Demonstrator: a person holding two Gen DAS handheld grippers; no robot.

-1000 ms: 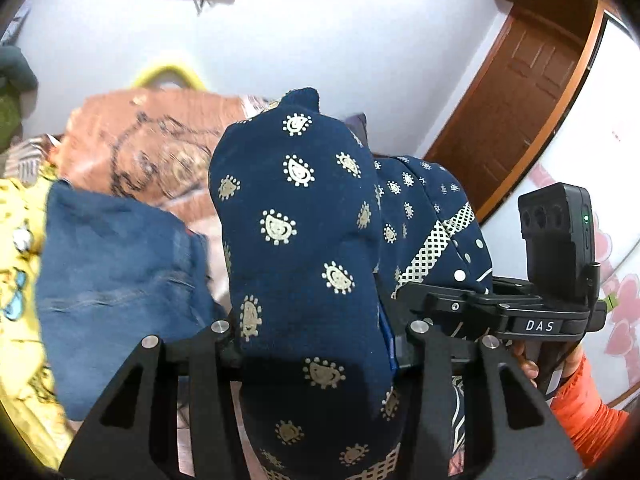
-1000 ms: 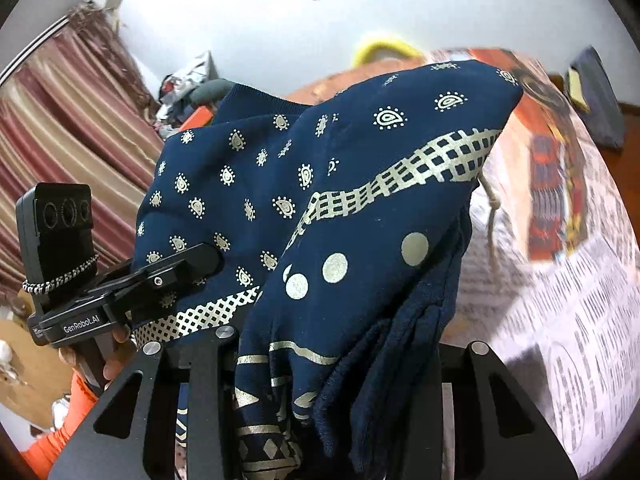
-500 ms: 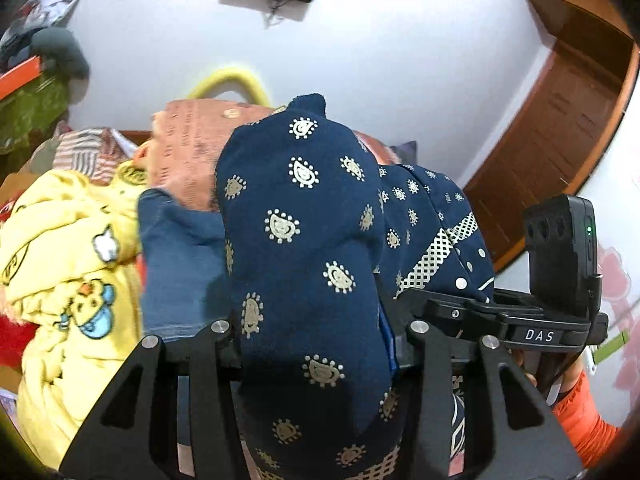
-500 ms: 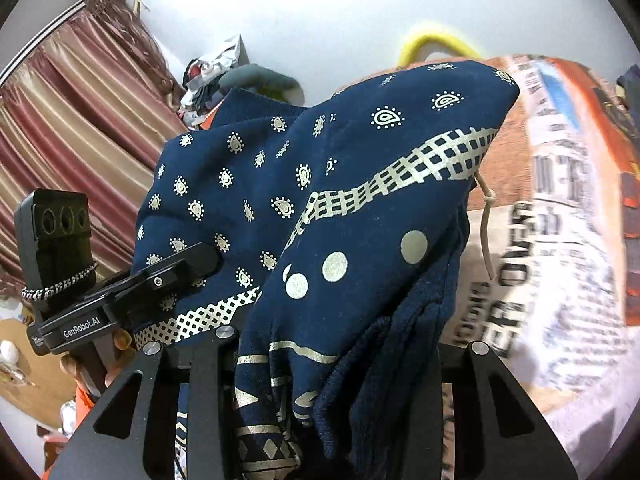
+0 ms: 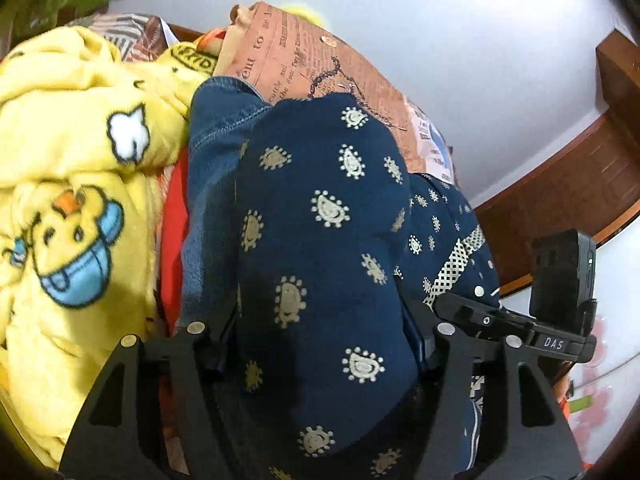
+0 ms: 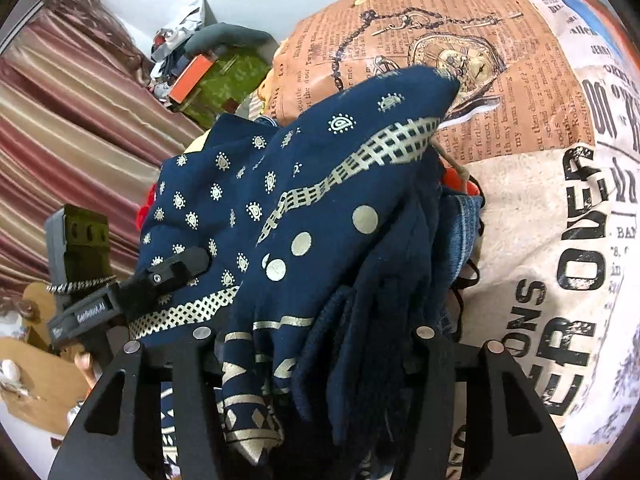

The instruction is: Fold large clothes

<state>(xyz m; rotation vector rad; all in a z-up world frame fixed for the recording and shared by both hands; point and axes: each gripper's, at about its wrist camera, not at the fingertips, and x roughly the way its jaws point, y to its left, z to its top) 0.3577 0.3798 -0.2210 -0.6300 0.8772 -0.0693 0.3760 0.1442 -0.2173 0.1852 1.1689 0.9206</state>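
1. Left gripper (image 5: 320,360), black two-finger tongs, nearest the lens. Jaws opening, standing roughly half apart. Between them: a thick folded bundle of navy cotton garment with gold paisley and lattice print (image 5: 320,240). The cloth fills the gap; whether the pads press on it is hidden by the bundle, so the grip cannot be told.

2. Right gripper (image 6: 316,356), matching black tongs. Jaws likewise opening, with the garment's layered edge (image 6: 360,280) bunched between them. Contact at the pads is hidden here too.

3. Governing relation: the garment runs from 6 o'clock up to 12 o'clock in each wrist view, its long axis in line with the fingers, and spans both tongs. The right gripper shows at 4 o'clock in the left view (image 5: 480,320), and the left at 8 o'clock in the right view (image 6: 160,280); neither is nearer, both carry the same bundle. Judgement: the coming move is a set-down onto what lies beneath.

4. Beneath and beyond: folded blue denim piece (image 5: 216,152) at 11 o'clock of the left view, touching the bundle's edge; yellow fleece blanket with duck motif (image 5: 72,184) at 9 o'clock; orange and cream newsprint-pattern bedsheet (image 6: 520,160) at 1 to 3 o'clock of the right view.

5. Farthest: striped maroon curtain (image 6: 60,120) at 10 o'clock of the right view; brown wooden door (image 5: 580,172) at 3 o'clock of the left.
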